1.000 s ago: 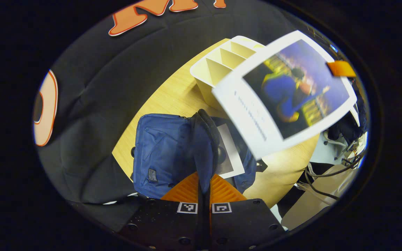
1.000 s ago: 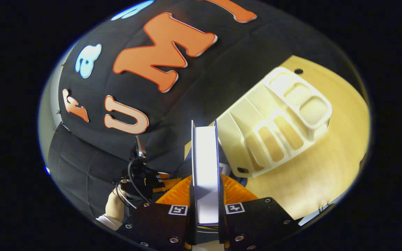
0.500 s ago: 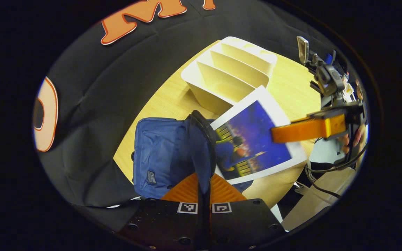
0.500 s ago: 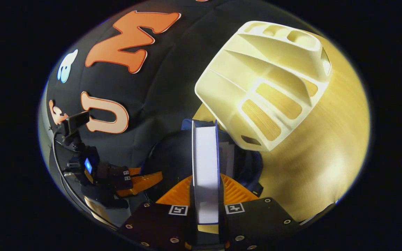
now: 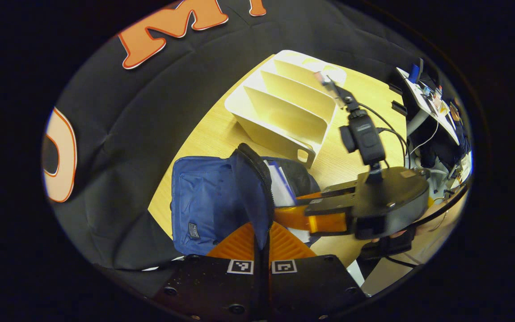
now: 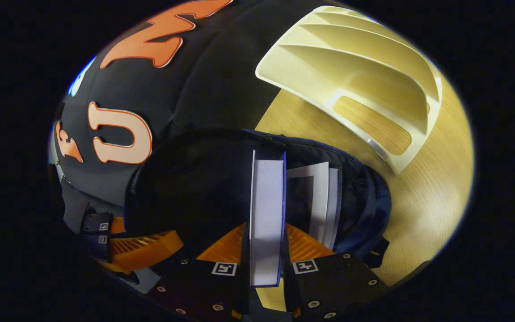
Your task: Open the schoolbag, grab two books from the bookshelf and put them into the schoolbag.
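Observation:
The blue schoolbag [image 5: 204, 201] lies on the wooden table with its mouth held wide. My left gripper [image 5: 262, 230] is shut on the bag's zipped flap edge [image 5: 257, 179] and holds it up. My right gripper [image 6: 266, 235] is shut on a white book with a blue cover [image 6: 266, 201], held edge-on and part way inside the open bag [image 6: 371, 201]. A second book [image 6: 322, 197] stands inside the bag just right of it. In the left gripper view the right gripper [image 5: 302, 217] reaches into the bag's mouth, where the book's edge [image 5: 284, 179] shows.
The cream bookshelf [image 5: 284, 107] with slanted dividers stands on the table [image 5: 213, 134] behind the bag, its slots holding nothing; it also sits at the upper right in the right gripper view [image 6: 360, 76]. Cables and a desk [image 5: 427, 98] lie beyond the table's far edge.
My right gripper has swung the book down from above the shelf and slid it into the bag's mouth. My left gripper keeps holding the flap up in the same place.

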`<action>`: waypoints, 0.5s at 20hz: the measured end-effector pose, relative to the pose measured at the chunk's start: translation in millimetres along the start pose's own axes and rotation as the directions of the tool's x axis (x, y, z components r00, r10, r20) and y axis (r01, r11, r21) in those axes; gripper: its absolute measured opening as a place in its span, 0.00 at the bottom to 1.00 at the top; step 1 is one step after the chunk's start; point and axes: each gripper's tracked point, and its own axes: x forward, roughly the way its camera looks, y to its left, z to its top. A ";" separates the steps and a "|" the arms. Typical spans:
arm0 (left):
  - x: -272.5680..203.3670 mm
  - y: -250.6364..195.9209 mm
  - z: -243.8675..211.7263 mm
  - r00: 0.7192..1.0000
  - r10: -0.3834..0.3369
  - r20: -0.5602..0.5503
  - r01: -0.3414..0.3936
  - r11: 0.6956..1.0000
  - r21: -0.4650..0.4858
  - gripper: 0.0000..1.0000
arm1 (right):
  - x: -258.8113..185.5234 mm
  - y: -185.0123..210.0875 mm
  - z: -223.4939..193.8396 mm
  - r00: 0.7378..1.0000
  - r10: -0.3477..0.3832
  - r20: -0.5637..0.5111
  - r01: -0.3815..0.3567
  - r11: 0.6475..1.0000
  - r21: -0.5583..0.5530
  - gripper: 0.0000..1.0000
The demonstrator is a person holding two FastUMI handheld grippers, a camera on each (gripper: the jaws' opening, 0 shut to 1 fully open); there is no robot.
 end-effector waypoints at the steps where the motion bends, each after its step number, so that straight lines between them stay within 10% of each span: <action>1: 0.5 0.8 -0.2 1.000 0.004 0.000 -0.004 1.000 0.009 0.00 | 10.8 0.6 1.1 1.000 -0.025 0.006 0.025 0.999 -0.028 0.32; 3: 1.5 4.4 -4.6 1.000 0.010 -0.010 -0.010 1.000 0.004 0.00 | 24.5 1.3 -10.4 0.998 -0.058 -0.040 0.056 0.997 -0.061 0.27; 10: 12.1 17.2 -13.8 1.000 -0.016 0.009 0.017 0.991 -0.129 0.01 | -12.9 -16.8 -3.9 0.989 -0.132 -0.072 0.120 0.981 -0.153 0.79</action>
